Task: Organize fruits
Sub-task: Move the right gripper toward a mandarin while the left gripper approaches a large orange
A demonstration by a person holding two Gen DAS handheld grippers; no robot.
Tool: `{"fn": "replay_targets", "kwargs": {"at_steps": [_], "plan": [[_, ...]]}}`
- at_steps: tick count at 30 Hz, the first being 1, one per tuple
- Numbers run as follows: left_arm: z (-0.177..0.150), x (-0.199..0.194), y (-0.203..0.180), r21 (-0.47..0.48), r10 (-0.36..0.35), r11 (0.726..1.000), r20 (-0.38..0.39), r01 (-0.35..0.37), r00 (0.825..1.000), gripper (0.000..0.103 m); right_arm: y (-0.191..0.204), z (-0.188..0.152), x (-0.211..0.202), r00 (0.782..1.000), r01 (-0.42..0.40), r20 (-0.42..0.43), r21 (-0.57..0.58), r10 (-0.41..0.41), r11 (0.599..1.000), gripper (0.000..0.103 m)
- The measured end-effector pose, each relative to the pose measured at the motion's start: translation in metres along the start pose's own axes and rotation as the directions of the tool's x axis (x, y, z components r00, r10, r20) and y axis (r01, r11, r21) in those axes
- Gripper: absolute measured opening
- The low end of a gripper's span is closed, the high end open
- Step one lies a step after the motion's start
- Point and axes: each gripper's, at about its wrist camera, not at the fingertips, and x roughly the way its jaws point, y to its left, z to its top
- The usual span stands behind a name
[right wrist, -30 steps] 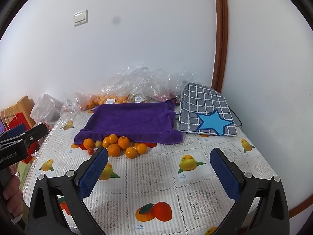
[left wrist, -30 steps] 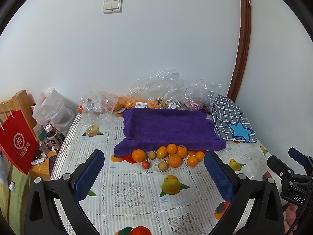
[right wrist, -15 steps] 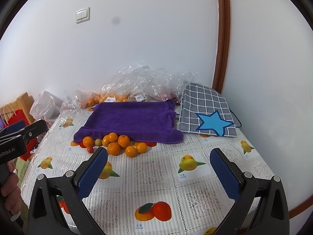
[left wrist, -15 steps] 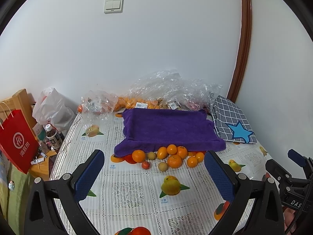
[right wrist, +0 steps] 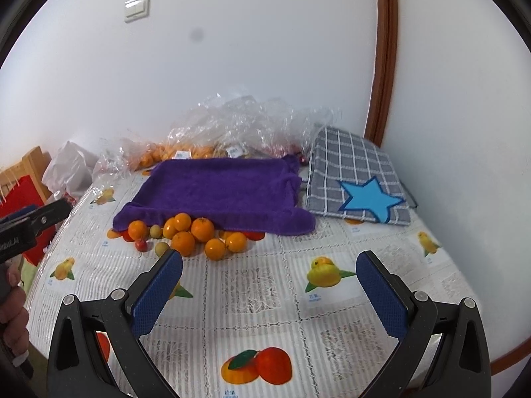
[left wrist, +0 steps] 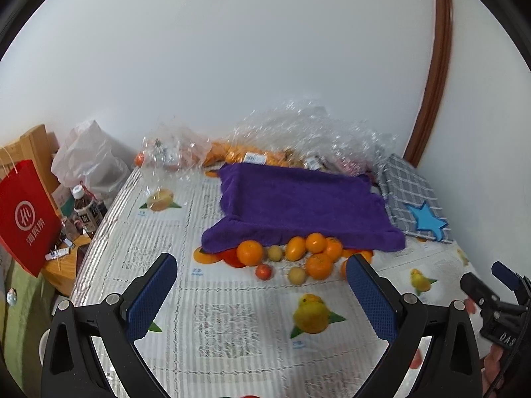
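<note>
A pile of loose fruit lies at the front edge of a purple towel (left wrist: pixel 298 205) (right wrist: pixel 219 189): several oranges (left wrist: pixel 249 252) (right wrist: pixel 183 242), two small yellow-green fruits (left wrist: pixel 296 274) (right wrist: pixel 162 248) and a small red one (left wrist: pixel 264 271) (right wrist: pixel 141 244). Some fruit is tucked under the towel's hem. My left gripper (left wrist: pixel 259 285) hovers open above the tablecloth, short of the pile, with nothing between its fingers. My right gripper (right wrist: pixel 268 282) is open too, nearer the table's front and to the right of the pile.
The table (right wrist: pixel 259 298) has a white cloth printed with fruit pictures. Clear plastic bags of fruit (left wrist: pixel 265 139) sit against the back wall. A grey checked cloth with a blue star (right wrist: pixel 358 182) lies right of the towel. A red paper bag (left wrist: pixel 23 215), bottles and a white bag stand off the left edge.
Both grippers have drifted slightly toward the fruit pile, which now appears a little larger and lower in both views. Both stayed open and nothing on the table moved.
</note>
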Motion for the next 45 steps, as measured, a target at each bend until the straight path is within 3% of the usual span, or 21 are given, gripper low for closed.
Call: {"fn": "replay_targets", "kwargs": {"at_steps": [6, 10, 13, 16, 18, 21, 25, 28, 45], "plan": [[-0.009, 0.033, 0.019, -0.019, 0.031, 0.999, -0.041, -0.032, 0.999, 0.101, -0.008, -0.014, 0.053, 0.995, -0.039, -0.092, 0.029, 0.041, 0.999, 0.103], [-0.018, 0.056, 0.033, -0.048, 0.012, 0.999, -0.085, -0.016, 0.996, 0.099, -0.008, -0.027, 0.082, 0.986, -0.094, -0.137, 0.031, 0.097, 0.995, 0.101], [-0.023, 0.071, 0.04, -0.047, 0.025, 0.998, -0.115, -0.03, 0.993, 0.099, -0.008, -0.031, 0.1, 0.985, -0.073, -0.155, 0.031, 0.077, 0.997, 0.099], [-0.027, 0.087, 0.049, -0.049, 0.015, 0.999, -0.162, -0.023, 0.987, 0.099, -0.006, -0.031, 0.117, 0.984, -0.061, -0.166, 0.027, 0.064, 0.998, 0.094], [-0.03, 0.095, 0.057, -0.071, 0.01, 0.997, -0.182, -0.023, 0.983, 0.099, -0.005, -0.03, 0.13, 0.983, -0.071, -0.17, 0.032, 0.075, 0.997, 0.084], [-0.032, 0.102, 0.063, -0.082, 0.009, 0.996, -0.189, -0.025, 0.982, 0.099, -0.004, -0.028, 0.149, 0.976, -0.093, -0.191, 0.052, 0.102, 0.994, 0.071], [-0.034, 0.108, 0.066, -0.068, 0.015, 0.997, -0.192, -0.028, 0.981, 0.099, 0.001, -0.025, 0.17, 0.968, -0.137, -0.203, 0.066, 0.148, 0.988, 0.065], [-0.035, 0.114, 0.066, -0.067, 0.015, 0.997, -0.196, -0.029, 0.98, 0.099, 0.005, -0.024, 0.185, 0.959, -0.164, -0.223, 0.06, 0.174, 0.985, 0.055], [-0.032, 0.151, 0.051, -0.095, -0.055, 0.995, -0.237, 0.033, 0.97, 0.099, 0.026, -0.007, 0.227, 0.943, -0.228, -0.252, -0.008, 0.219, 0.974, 0.054]]}}
